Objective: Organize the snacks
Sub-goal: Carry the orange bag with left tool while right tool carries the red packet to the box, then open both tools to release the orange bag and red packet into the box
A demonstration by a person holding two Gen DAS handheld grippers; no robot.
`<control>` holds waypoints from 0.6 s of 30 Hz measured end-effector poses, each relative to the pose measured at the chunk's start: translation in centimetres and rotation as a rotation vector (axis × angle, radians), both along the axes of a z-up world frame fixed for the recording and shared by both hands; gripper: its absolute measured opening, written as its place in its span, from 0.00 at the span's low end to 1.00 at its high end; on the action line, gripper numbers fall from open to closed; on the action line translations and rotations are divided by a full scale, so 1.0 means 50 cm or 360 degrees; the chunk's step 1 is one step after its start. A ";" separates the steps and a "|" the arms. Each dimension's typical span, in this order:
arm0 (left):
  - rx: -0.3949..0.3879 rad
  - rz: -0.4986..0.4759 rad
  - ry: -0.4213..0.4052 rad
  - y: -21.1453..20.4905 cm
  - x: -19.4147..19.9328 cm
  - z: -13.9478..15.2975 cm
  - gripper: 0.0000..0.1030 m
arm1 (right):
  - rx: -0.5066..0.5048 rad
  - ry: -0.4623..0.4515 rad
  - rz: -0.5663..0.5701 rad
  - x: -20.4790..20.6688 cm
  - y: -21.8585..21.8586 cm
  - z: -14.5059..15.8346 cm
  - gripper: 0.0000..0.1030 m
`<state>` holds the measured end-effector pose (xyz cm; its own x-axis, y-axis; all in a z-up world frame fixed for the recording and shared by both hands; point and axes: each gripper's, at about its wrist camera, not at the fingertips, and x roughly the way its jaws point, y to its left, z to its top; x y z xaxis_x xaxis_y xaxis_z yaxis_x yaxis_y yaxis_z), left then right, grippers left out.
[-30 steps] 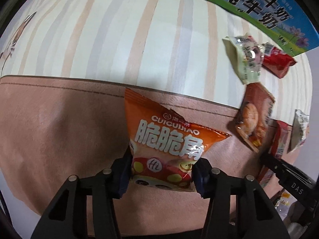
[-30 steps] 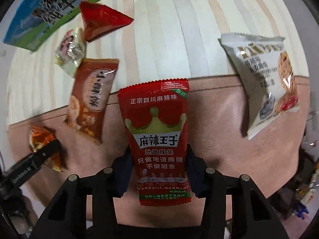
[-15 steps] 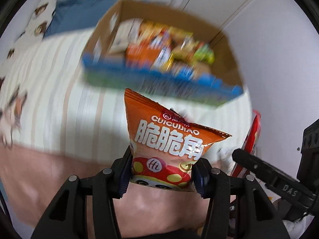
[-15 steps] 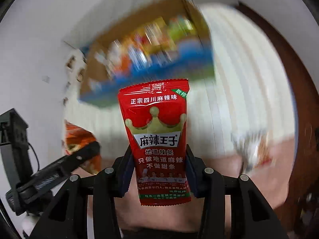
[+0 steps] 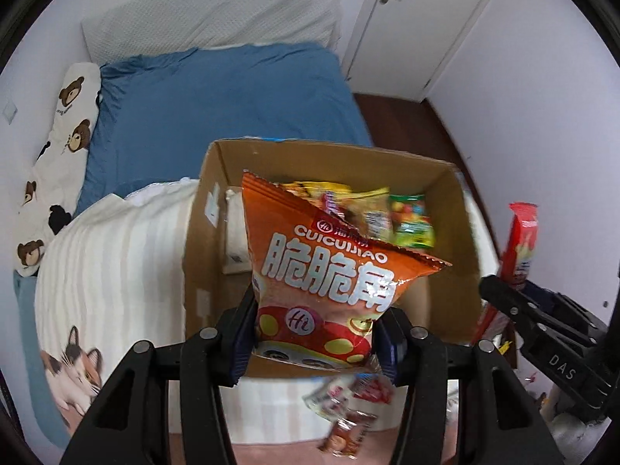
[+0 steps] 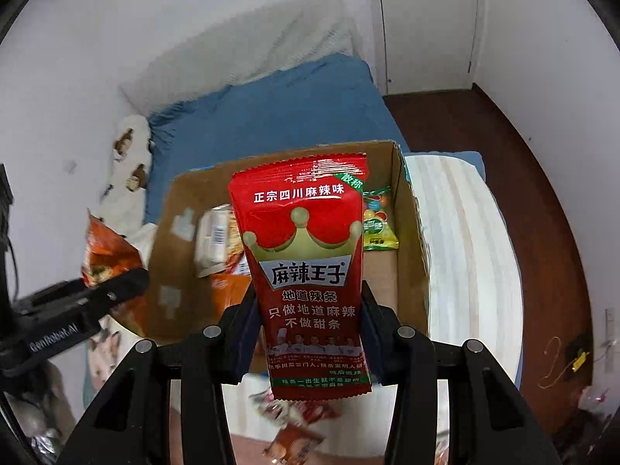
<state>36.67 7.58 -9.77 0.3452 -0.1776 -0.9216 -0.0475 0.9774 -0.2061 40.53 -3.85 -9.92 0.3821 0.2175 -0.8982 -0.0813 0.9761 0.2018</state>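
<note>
The left hand-held gripper (image 5: 314, 333) is clamped on the lower part of an orange snack bag (image 5: 329, 271), which is held upright between the blue pads. Behind and below the bag, an open cardboard box (image 5: 205, 255) is seen on a bed, resting on a white striped blanket (image 5: 116, 255). Several packets are lying inside the box, among them a green candy packet (image 5: 412, 221) and yellowish wrappers near the far wall. A blue sheet (image 5: 217, 100) is spread over the far half of the bed, and a bear-print pillow (image 5: 58, 147) is set along its left edge. A cat print (image 5: 73, 376) is shown on the blanket's near corner. Loose snack packets (image 5: 348, 418) are left on the blanket in front of the box, blurred.

The right hand-held gripper (image 6: 308, 333) is clamped on a red spicy-strip packet (image 6: 306, 271), held upright with its crown print facing the camera. In the right wrist view the same box (image 6: 410, 240) is seen behind the packet, with the green candy packet (image 6: 378, 228) in its far right corner. The orange bag (image 6: 106, 252) and the other gripper's black finger are seen at the left edge. A white door (image 6: 426, 27) and dark wooden floor (image 6: 542, 178) are visible beyond the bed
</note>
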 end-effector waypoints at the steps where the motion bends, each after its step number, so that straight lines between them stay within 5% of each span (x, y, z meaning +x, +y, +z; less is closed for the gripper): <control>1: 0.0031 0.0003 0.0043 0.007 0.018 -0.022 0.48 | -0.0024 0.0034 -0.0005 0.021 0.001 -0.019 0.47; 9: 0.0085 0.0038 0.0352 0.031 0.073 -0.193 0.48 | -0.0084 0.0161 -0.0044 0.076 -0.005 -0.172 0.47; 18: 0.0129 0.0035 0.0481 0.036 0.063 -0.265 0.48 | -0.0103 0.0263 -0.0032 0.104 -0.004 -0.266 0.47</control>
